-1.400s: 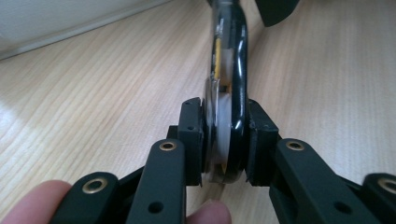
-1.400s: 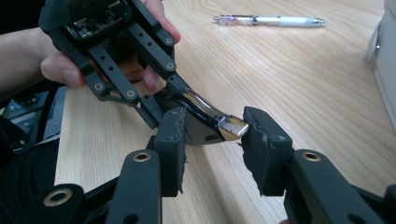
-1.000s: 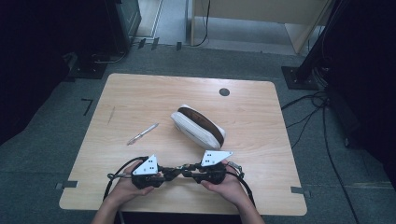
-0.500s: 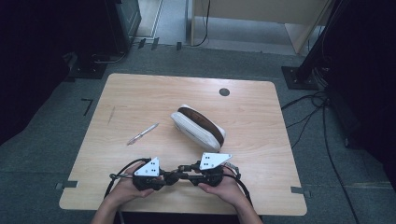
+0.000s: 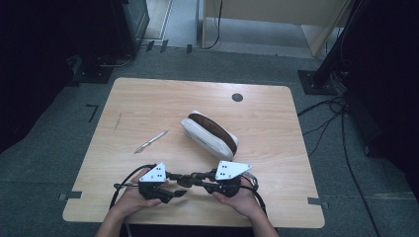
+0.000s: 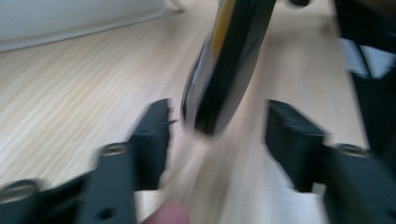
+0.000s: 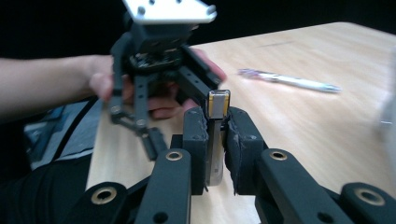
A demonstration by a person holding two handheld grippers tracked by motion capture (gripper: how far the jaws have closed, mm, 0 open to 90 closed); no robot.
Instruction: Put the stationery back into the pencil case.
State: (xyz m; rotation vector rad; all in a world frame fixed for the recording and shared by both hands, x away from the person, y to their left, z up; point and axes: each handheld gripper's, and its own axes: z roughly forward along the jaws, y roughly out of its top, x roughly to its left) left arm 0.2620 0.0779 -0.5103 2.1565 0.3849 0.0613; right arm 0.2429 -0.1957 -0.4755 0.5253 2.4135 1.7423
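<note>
Count on table (image 5: 148, 98):
- pens: 1, pen (image 5: 151, 141), left of centre.
- pouches: 1, white pouch (image 5: 210, 134), open top, near centre.
- small flat metal pieces: 1, metal piece (image 7: 215, 135), clamped in right gripper (image 7: 215, 140) at near edge.
- grippers: 2; left gripper (image 5: 179, 186) jaws apart, just opened.

High cam overhead, facing fwd/down; gripper cams close, low; all share table (image 5: 148, 98)

Black two-jaw left tool (image 5: 184, 180) and right tool (image 5: 193, 178), grey three-cornered top plates, brass-ringed pivots, black trailing cables
</note>
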